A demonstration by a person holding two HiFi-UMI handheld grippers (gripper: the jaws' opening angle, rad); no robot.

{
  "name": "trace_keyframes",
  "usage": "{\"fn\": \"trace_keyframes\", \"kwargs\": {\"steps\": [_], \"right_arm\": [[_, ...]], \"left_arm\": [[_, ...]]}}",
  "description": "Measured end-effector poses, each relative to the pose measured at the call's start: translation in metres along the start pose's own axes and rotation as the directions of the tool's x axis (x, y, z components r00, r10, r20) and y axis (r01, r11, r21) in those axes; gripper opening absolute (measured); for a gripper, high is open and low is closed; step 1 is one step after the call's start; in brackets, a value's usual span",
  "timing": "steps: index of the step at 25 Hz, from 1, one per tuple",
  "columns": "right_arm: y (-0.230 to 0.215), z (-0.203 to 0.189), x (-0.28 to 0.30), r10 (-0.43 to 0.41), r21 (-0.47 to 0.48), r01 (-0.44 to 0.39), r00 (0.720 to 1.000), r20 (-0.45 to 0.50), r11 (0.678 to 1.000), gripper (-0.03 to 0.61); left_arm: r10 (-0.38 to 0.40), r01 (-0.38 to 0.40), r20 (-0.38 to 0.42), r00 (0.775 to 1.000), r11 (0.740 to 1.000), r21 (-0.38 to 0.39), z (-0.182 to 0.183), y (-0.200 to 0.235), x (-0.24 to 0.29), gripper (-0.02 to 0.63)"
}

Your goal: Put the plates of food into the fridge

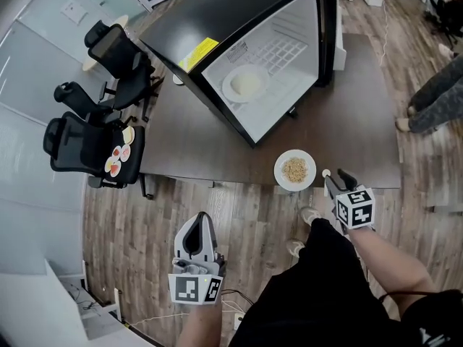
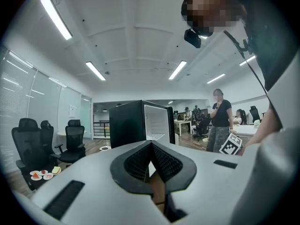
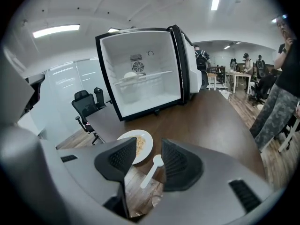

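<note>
Light wood-plank flooring [image 1: 181, 208] is running under a big dark brown table [image 1: 347, 85], and a few black office chairs [image 1: 76, 143] are sitting off to one side. Long strip lights [image 2: 56, 16] are glowing on the white ceiling, with glass partition walls [image 2: 42, 102] standing behind the chairs.

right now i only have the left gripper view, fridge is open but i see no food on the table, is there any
observer: yes, a plate of food sits at the table edge, in front of the open fridge.
operator: right gripper on it
observer: no, the right gripper is short of it, fingers apart, a white spoon between them.
operator: anything inside the fridge
observer: a second plate on the shelf.
</note>
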State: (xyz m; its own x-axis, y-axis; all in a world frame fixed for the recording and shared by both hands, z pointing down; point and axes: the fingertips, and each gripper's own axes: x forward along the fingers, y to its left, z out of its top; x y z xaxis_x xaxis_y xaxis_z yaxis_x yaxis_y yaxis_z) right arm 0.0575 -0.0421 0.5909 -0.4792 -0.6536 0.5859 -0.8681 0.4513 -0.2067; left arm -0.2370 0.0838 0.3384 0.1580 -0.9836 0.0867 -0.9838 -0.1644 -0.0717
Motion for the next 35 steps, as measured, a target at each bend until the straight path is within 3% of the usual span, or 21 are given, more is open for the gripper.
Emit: {"fn": "trace_keyframes", "kwargs": {"steps": [13, 26, 28, 32, 35], "right_arm": [[-0.005, -0.081, 0.036, -0.091, -0.042, 0.086, 0.986, -0.140, 0.995, 0.166], [-0.017, -0.101, 0.060, -0.134, -0.065, 0.124, 0.972, -0.193, 0.990, 0.164], [-0.019, -0.101, 0.060, -0.143, -0.077, 0.130, 0.971, -0.193, 0.989, 0.149], [-0.025, -0.093, 0.060, -0.159, -0.099, 0.143, 0.969, -0.188, 0.985, 0.057], [-0.027, -0.087, 0.061, -0.154, -0.110, 0.136, 0.971, -0.181, 0.985, 0.051]], "left_arm": [[-0.020, 0.021, -0.078, 0.997, 1.000, 0.015, -0.026, -0.002, -0.007, 0.003], [-0.016, 0.019, -0.099, 0.995, 0.999, 0.039, -0.031, 0.004, 0.004, 0.003], [-0.014, 0.017, -0.096, 0.995, 0.999, 0.039, -0.030, 0.005, 0.005, 0.003], [-0.010, 0.014, -0.099, 0.995, 0.999, 0.033, -0.032, 0.006, 0.004, 0.003], [-0.006, 0.009, -0.099, 0.995, 1.000, 0.029, -0.033, 0.007, 0.004, 0.003]]}}
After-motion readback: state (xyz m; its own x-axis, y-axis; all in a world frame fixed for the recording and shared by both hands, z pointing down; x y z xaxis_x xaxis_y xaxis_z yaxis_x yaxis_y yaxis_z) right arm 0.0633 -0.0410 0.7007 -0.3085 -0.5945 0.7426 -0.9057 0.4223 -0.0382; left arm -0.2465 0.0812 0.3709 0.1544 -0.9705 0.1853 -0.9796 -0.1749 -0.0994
